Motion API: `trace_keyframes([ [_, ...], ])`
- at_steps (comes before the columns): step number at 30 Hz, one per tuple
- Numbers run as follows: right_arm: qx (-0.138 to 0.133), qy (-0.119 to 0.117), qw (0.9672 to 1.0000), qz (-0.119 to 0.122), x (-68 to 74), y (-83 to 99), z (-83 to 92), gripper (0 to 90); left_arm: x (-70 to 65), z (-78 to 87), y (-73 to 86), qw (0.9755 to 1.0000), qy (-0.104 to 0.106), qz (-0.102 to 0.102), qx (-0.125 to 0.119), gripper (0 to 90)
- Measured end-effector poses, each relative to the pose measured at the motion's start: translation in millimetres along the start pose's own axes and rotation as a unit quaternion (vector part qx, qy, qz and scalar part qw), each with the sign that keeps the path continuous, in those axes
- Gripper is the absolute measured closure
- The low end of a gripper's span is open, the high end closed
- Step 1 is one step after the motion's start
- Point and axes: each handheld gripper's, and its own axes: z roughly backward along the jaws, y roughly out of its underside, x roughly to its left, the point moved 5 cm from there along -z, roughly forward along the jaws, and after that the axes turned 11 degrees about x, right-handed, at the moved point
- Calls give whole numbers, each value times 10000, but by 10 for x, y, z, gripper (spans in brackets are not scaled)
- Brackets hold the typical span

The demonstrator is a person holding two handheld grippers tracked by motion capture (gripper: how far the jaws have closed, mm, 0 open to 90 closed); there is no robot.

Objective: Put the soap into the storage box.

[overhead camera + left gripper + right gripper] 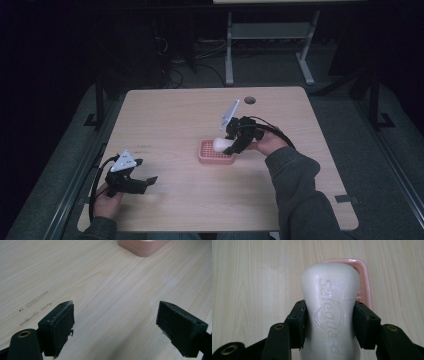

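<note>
A white bar of soap [331,307] with raised lettering is clamped between the jaws of my right gripper [329,322]. In the high view the soap [220,144] hangs just over the pink soap dish [207,156] at the table's middle, with the right gripper [231,142] coming in from the dish's right side. The dish's pink rim [365,282] shows behind the soap in the right gripper view. My left gripper [150,181] rests low near the table's front left with its jaws wide apart and nothing between them [115,322]. A corner of the dish [143,247] lies ahead of it.
The wooden table [170,125] has a round cable hole [250,100] at the back right. Faint scuff marks [36,303] lie on the wood left of the left gripper. Desk legs [229,50] and cables stand on the dark floor behind the table.
</note>
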Motion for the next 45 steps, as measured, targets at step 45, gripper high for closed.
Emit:
trace_keyframes([
  [45,161,-269,9994,-164,-300,-177,-341,485,-6,16,3,10000,-5,10,-41,144],
])
